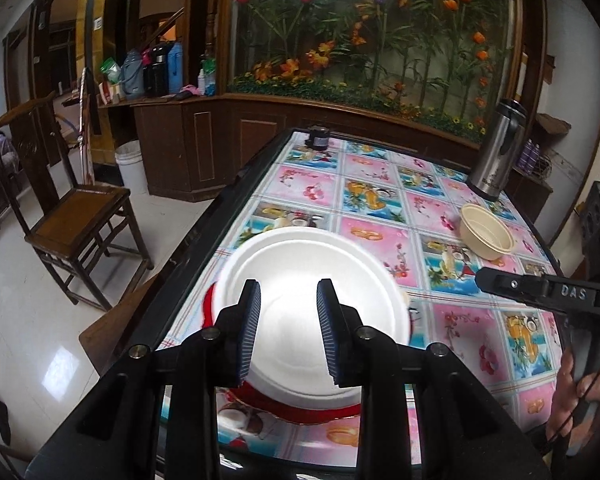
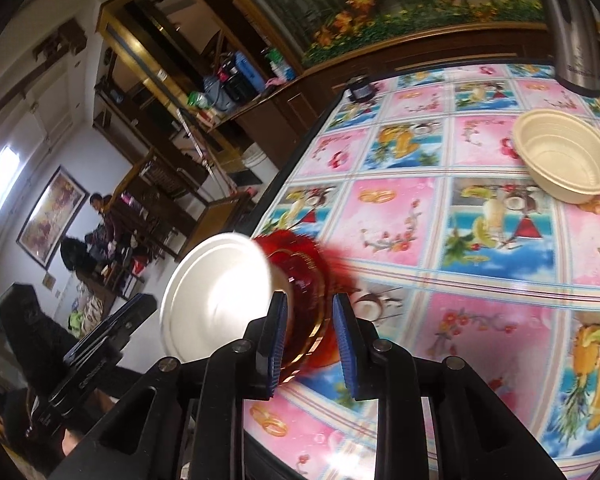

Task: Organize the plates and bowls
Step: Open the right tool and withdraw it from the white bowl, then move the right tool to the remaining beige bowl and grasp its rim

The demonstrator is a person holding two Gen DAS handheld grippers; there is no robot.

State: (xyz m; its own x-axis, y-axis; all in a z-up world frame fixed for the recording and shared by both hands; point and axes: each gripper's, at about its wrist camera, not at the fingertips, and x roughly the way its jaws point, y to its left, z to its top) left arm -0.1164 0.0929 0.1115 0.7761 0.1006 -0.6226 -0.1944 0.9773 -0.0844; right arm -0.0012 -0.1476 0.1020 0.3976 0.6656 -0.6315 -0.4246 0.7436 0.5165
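White plate (image 1: pixel 311 280) covers red plate (image 2: pixel 303 280), seemingly; both claws open; bowl (image 1: pixel 487 237) near flask (image 1: pixel 497 152).

A homely dining room: a table under a glossy pink-and-blue fruit-print cloth (image 1: pixel 379 208), a dark carved wooden chair (image 1: pixel 72 216), a glass-fronted wooden display of artificial flowers (image 1: pixel 371 36), and thermos flasks on a dark wood sideboard (image 1: pixel 156 66).

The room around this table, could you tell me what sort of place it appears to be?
Probably a home or small eatery's dining room: a patterned tablecloth bearing a steel thermos, carved wooden chairs, and a large glass case of artificial flowers.
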